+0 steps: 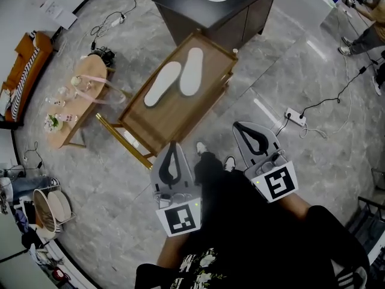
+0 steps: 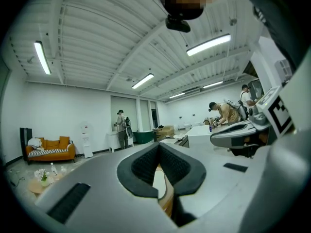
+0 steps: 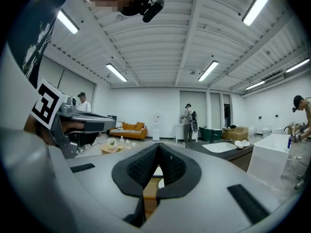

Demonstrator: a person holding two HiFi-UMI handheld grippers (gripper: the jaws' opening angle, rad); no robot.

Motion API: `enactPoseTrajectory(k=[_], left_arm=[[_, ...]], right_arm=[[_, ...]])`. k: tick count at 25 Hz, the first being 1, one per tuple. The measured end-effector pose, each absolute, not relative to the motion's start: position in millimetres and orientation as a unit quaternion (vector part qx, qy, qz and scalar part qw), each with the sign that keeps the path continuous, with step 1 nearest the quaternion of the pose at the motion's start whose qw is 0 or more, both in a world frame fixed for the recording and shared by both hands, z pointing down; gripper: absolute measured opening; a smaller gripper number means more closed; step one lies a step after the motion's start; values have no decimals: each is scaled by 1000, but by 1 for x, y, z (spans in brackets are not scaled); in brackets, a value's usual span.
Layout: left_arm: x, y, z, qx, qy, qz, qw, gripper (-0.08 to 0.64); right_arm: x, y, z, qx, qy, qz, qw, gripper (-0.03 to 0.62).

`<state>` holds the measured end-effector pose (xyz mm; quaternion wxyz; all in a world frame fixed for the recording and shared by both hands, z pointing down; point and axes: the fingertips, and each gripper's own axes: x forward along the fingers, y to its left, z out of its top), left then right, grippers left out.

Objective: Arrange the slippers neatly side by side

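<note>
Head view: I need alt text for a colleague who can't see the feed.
Two white slippers lie close together but not parallel on a wooden table: the tilted slipper leans away from the straighter slipper. Nearer the camera, the left gripper and right gripper are shut, empty and short of the table.

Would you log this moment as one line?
white slippers: adjacent on wooden table | left tool: shut, empty | right tool: shut, empty
</note>
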<state>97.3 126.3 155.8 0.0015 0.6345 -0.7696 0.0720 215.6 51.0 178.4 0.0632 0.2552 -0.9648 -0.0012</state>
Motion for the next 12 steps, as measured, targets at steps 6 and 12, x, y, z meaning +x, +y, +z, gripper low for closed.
enactPoseTrajectory(k=[6, 12], left_arm=[[83, 104, 160, 638, -767, 71, 6, 2], [52, 87, 162, 631, -772, 76, 13, 2]], right_arm=[[203, 31, 184, 258, -963, 6, 74, -2], [168, 10, 181, 242, -967, 2, 75, -2]])
